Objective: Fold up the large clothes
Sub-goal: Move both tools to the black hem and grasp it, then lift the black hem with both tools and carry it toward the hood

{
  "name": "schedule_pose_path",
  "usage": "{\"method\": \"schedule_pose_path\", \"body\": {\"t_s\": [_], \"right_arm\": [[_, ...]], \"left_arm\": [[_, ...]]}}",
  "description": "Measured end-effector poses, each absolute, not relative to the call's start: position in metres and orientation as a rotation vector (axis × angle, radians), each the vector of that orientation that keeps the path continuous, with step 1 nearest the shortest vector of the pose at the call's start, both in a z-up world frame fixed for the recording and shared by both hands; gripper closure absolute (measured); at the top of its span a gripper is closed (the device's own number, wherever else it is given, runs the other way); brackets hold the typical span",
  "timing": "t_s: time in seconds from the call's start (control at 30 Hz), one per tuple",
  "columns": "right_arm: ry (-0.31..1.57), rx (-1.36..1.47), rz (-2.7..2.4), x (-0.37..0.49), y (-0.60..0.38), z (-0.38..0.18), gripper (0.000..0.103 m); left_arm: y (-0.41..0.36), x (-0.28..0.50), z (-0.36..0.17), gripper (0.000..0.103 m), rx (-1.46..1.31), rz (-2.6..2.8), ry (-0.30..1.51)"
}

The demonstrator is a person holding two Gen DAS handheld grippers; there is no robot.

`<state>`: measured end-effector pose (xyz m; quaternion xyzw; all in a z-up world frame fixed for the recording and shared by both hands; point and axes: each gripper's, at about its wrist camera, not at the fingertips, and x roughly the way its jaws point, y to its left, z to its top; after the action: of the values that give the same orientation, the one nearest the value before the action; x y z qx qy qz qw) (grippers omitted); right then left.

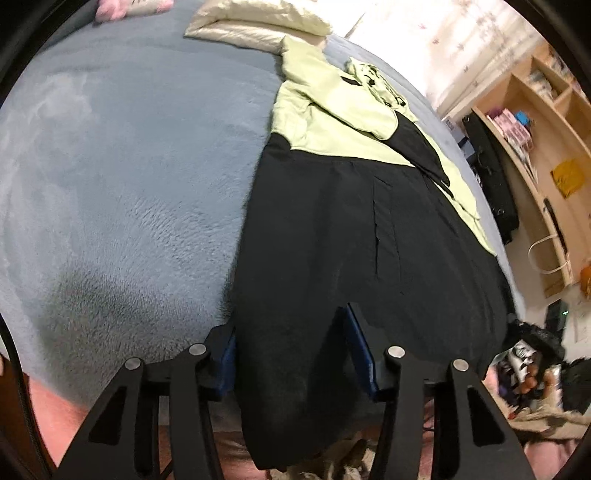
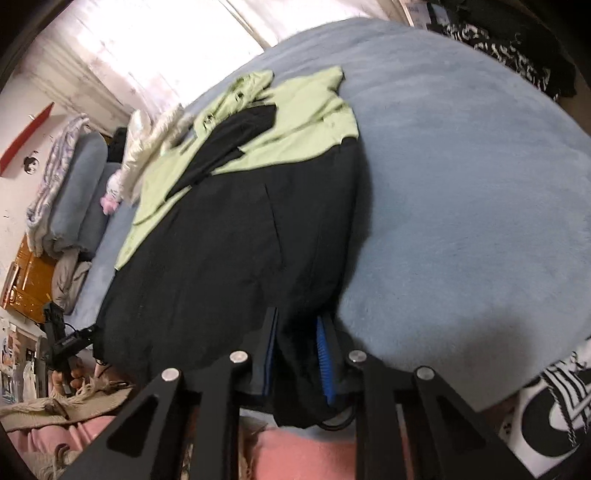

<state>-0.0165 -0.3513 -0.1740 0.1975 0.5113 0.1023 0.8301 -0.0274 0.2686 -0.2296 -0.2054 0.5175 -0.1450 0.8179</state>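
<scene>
Since our left claw [image 1: 291,354] gapes around the jacket [image 1: 351,229] hem (right claw [image 2: 295,350] clenched on it), lifting may skew it.

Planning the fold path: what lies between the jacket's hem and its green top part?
Only the jacket's own black panel with a pocket slit; nothing else rests on it. Both wrist views show this.

Jacket [image 1: 351,229]: black lower body, pale green upper body and hood, black sleeve panel. Bed cover [image 1: 129,166]: plain grey-blue plush. Pillow [image 1: 258,22]: cream. Left gripper [image 1: 291,350] and right gripper [image 2: 295,354]: black frames, blue pads on the fingers [image 2: 323,354]. Shelving [image 1: 535,122]: light wood. Fabric [image 2: 565,406] at the bed edge: black-and-white pattern.
</scene>
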Motion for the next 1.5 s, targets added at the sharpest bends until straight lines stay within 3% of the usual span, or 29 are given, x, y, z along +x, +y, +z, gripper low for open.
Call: {"method": "schedule_pose_path", "body": {"t_s": [0.1, 0.2, 0.27, 0.3, 0.33, 0.47, 0.87, 1.0, 1.17, 1.4, 1.47, 1.5], "right_arm": [[1.091, 0.442, 0.201, -0.005, -0.35, -0.182, 0.083], [1.086, 0.416, 0.172, -0.001, -0.343, -0.183, 0.084], [1.069, 0.388, 0.152, -0.002, -0.339, -0.181, 0.089], [1.06, 0.376, 0.146, -0.002, -0.336, -0.179, 0.092], [1.052, 0.369, 0.142, -0.003, -0.334, -0.177, 0.093], [0.98, 0.379, 0.136, -0.009, -0.336, -0.156, 0.096], [0.733, 0.393, 0.209, -0.05, -0.34, -0.054, 0.099], [0.692, 0.371, 0.264, -0.06, -0.325, -0.034, 0.099], [0.686, 0.335, 0.265, -0.066, -0.321, -0.023, 0.099], [0.787, 0.369, 0.18, -0.053, -0.339, -0.057, 0.099], [0.832, 0.394, 0.161, -0.049, -0.348, -0.072, 0.099], [0.846, 0.401, 0.158, -0.048, -0.35, -0.077, 0.099]], "left_arm": [[0.265, -0.024, -0.233, 0.041, -0.44, -0.341, 1.101], [0.248, -0.023, -0.23, 0.04, -0.353, -0.318, 1.096], [0.237, -0.025, -0.224, 0.059, -0.297, -0.318, 1.089], [0.235, -0.025, -0.221, 0.088, -0.293, -0.322, 1.091], [0.234, -0.023, -0.219, 0.096, -0.304, -0.332, 1.103], [0.228, -0.023, -0.205, 0.099, -0.327, -0.303, 1.084], [0.23, -0.065, -0.096, 0.102, -0.541, -0.468, 0.797], [0.239, -0.081, -0.082, 0.102, -0.572, -0.492, 0.765], [0.244, -0.075, -0.11, 0.102, -0.556, -0.456, 0.847], [0.261, -0.048, -0.183, 0.101, -0.574, -0.338, 1.028], [0.266, -0.043, -0.196, 0.092, -0.558, -0.301, 1.067], [0.267, -0.042, -0.199, 0.081, -0.544, -0.276, 1.082]]}}
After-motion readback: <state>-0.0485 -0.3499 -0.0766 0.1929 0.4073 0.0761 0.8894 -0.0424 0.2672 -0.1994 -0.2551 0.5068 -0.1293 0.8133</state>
